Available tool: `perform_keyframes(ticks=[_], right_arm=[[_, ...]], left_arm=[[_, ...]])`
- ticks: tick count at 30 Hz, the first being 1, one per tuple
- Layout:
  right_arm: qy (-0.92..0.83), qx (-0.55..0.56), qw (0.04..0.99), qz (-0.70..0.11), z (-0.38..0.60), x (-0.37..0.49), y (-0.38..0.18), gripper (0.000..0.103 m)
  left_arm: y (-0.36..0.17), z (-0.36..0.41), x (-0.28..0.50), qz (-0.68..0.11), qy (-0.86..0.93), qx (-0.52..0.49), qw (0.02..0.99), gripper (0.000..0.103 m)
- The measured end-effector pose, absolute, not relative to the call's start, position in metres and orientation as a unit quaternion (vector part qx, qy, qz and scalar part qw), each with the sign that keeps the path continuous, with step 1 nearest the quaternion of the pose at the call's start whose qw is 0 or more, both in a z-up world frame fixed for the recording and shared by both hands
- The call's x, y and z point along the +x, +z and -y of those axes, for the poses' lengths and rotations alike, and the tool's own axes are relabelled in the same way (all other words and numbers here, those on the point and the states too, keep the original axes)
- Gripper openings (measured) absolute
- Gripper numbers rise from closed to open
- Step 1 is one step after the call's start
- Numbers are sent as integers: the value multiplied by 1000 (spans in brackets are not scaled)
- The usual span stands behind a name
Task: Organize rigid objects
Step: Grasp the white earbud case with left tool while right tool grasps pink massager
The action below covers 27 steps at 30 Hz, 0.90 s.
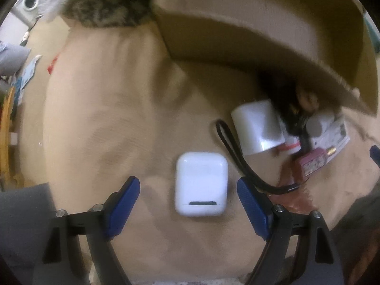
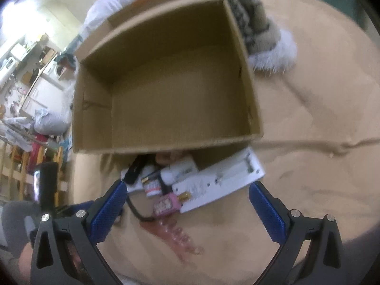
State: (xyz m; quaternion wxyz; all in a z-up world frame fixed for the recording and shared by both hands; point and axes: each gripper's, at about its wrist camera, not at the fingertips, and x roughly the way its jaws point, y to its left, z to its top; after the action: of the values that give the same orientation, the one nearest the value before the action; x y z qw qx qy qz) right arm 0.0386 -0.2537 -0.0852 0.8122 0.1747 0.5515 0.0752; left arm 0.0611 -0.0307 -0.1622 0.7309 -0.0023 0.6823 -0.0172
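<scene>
In the left wrist view a white earbud case lies flat on the tan sheet. My left gripper points down over it, open, one blue pad on each side and neither touching it. Beside the case are a black strap, a white cylinder and a small pink item. My right gripper is open and holds nothing. Just past its tips lie a flat white device, the pink item and a translucent pink claw clip. Behind these stands an open cardboard box, empty inside.
The cardboard box overhangs the pile at the top right of the left wrist view. A furry grey-and-white item lies behind the box. Cluttered shelves and bags stand past the bed's left edge. A grey sleeve shows at lower left.
</scene>
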Motion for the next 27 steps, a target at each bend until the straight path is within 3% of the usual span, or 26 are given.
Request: perform_keyframes(ticks=[4, 5, 6, 8, 22, 27], right_arm=[[109, 163, 768, -610, 234, 39, -108, 103], [115, 150, 758, -625, 227, 38, -114, 103], [122, 137, 749, -636, 219, 37, -119, 103], [129, 116, 736, -654, 205, 33, -126, 103], [-96, 309, 653, -684, 207, -24, -162, 103], [-177, 303, 647, -677, 184, -17, -164, 103]], left_arm=[[-178, 38, 61, -687, -22, 16, 726, 79], [-179, 37, 61, -686, -21, 12, 727, 74], [-179, 37, 61, -686, -19, 9, 727, 68], [-174, 36, 63, -683, -22, 13, 730, 40], [-136, -9, 68, -649, 20, -49, 759, 40], [-121, -27, 69, -638, 37, -77, 765, 40]])
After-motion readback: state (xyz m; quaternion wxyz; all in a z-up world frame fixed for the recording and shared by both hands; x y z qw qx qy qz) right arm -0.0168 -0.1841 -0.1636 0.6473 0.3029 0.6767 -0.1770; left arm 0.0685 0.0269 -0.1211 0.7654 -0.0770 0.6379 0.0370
